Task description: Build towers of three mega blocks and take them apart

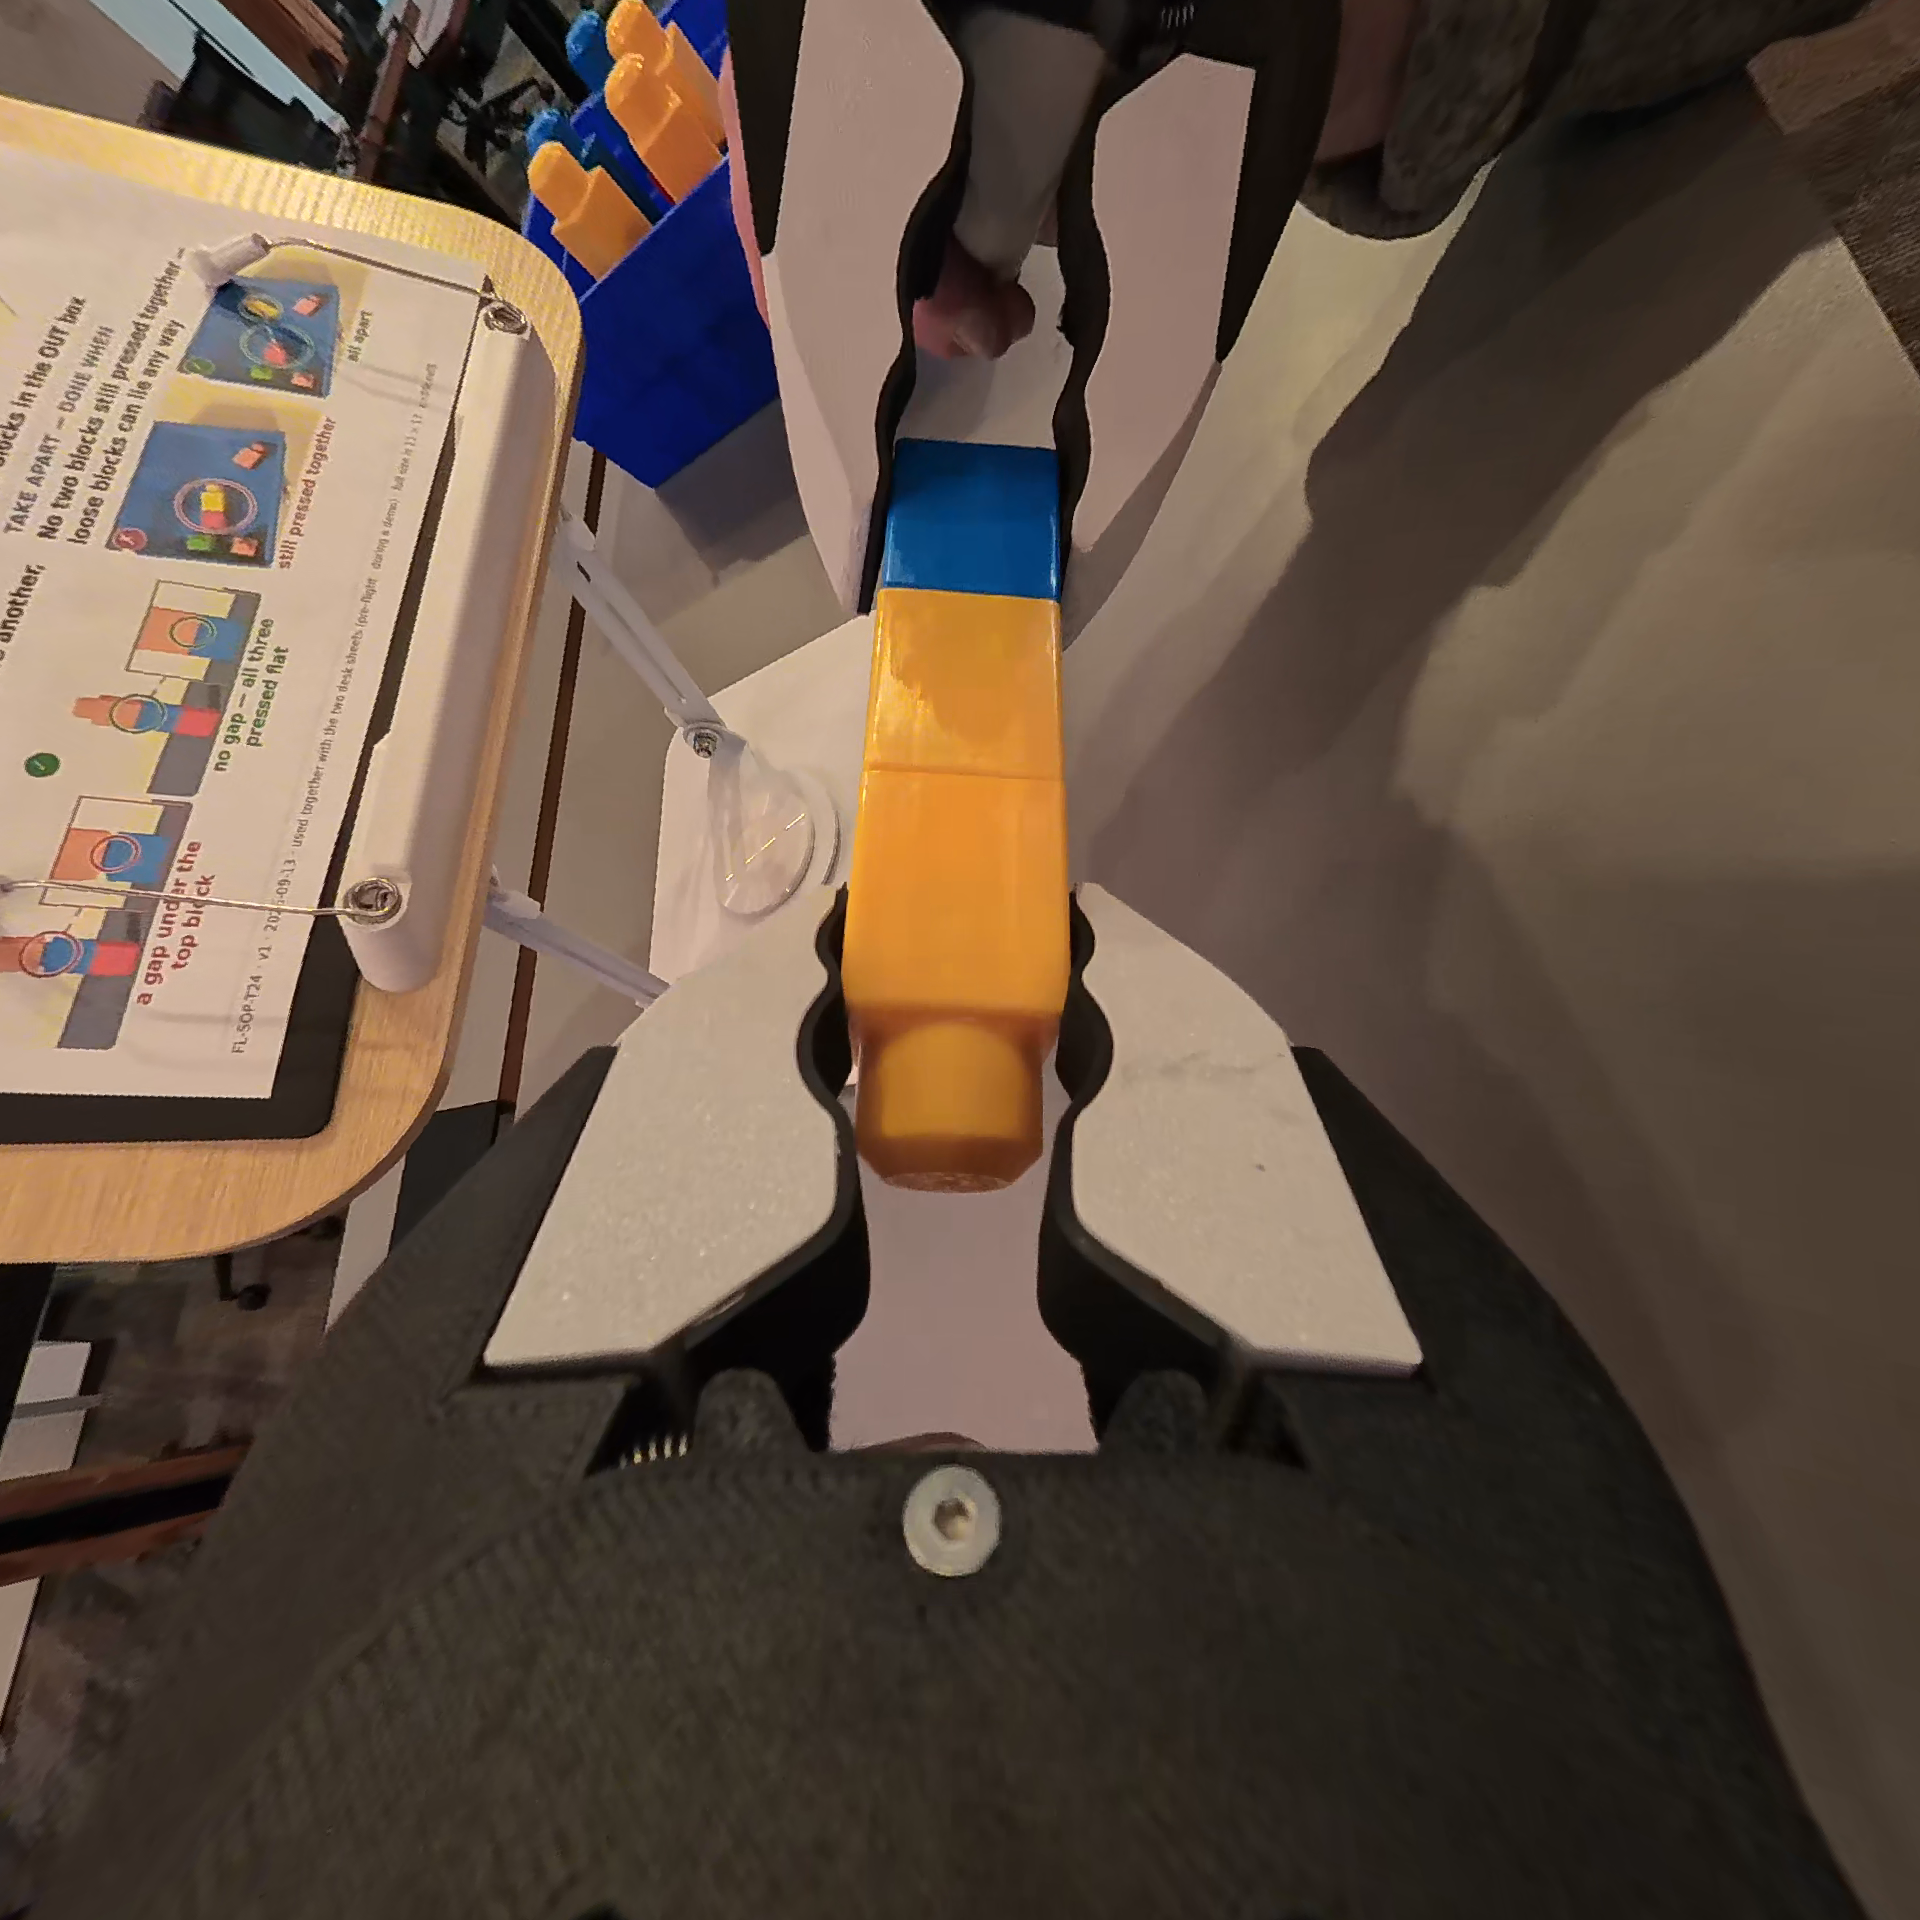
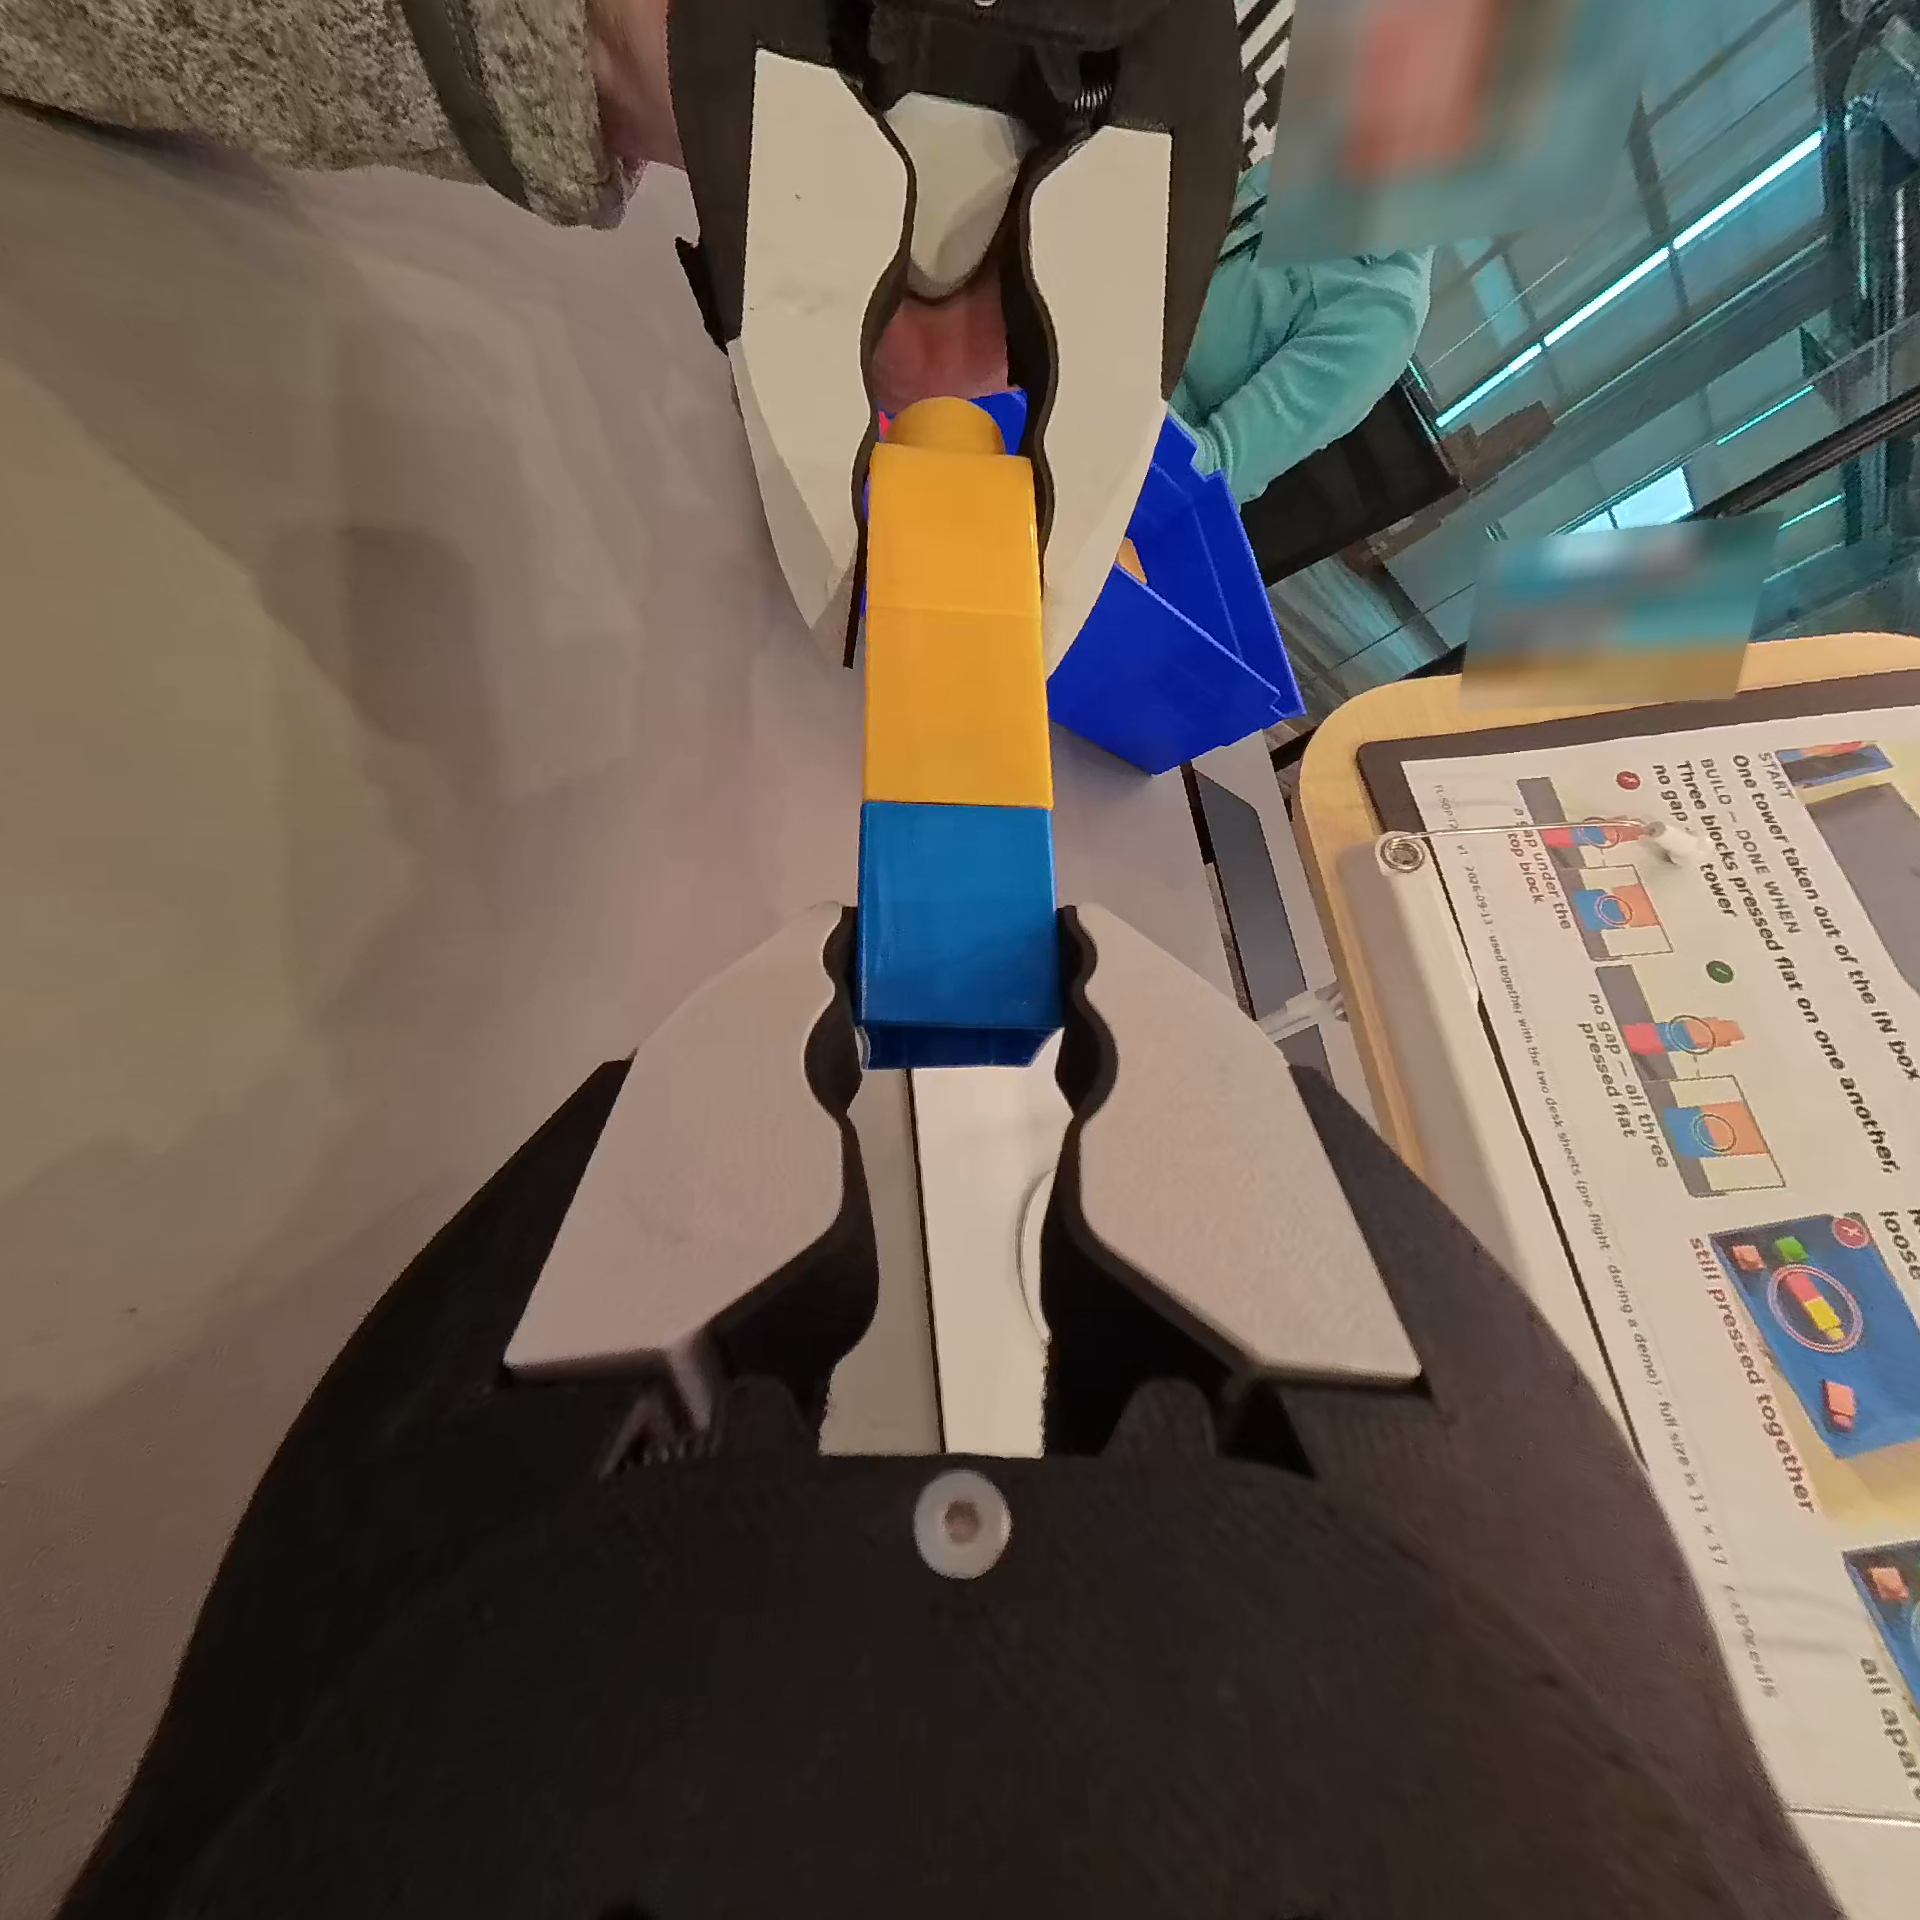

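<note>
Printed instruction sheet [image 1: 156,623] clipped to a light wooden board at left, blue plastic bin [image 1: 665,343] holding yellow and blue blocks behind. Three-block plastic tower [image 1: 961,790] held in the air between grippers: left gripper [image 1: 958,966] clamps the yellow end block [image 1: 956,904], right gripper [image 2: 958,977] clamps the blue end block [image 2: 956,914]. Grey tabletop [image 1: 1558,831] at right.

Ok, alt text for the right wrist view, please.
A three-block tower, blue then two yellow, is held level between two grippers: the right gripper clamps the blue block, the left gripper the far yellow block. Blue bin and instruction sheet at right.
</note>
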`<state>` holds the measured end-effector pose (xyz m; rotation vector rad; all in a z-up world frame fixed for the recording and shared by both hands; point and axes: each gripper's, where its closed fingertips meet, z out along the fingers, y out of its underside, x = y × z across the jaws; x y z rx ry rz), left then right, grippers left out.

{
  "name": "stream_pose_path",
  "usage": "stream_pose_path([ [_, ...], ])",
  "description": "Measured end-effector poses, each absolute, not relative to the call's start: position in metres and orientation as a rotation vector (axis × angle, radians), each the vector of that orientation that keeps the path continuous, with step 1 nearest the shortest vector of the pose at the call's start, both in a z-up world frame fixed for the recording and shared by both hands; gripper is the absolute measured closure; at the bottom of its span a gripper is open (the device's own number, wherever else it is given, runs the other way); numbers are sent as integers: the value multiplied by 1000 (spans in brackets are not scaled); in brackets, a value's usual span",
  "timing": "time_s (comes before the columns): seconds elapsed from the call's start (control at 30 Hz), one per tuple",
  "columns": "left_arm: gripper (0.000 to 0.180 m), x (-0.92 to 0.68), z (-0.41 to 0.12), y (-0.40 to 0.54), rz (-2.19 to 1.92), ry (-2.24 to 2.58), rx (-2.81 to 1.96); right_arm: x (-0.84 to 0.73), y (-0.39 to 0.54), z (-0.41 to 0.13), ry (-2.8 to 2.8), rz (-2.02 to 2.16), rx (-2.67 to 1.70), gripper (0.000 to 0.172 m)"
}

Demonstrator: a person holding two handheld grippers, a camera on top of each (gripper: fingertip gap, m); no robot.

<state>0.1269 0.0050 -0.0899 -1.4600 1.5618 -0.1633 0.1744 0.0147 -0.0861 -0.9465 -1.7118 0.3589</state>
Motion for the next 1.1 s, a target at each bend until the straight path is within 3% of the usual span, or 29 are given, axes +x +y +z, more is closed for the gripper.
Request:
stream_pose_path([
  [0.9,144,130,-92,3,-118,1602,-1431,176,17,-94,-1735,379,-977,136],
  [1.1,133,131,-94,2,-216,1597,-1458,176,18,-95,-1716,459,-1006,135],
])
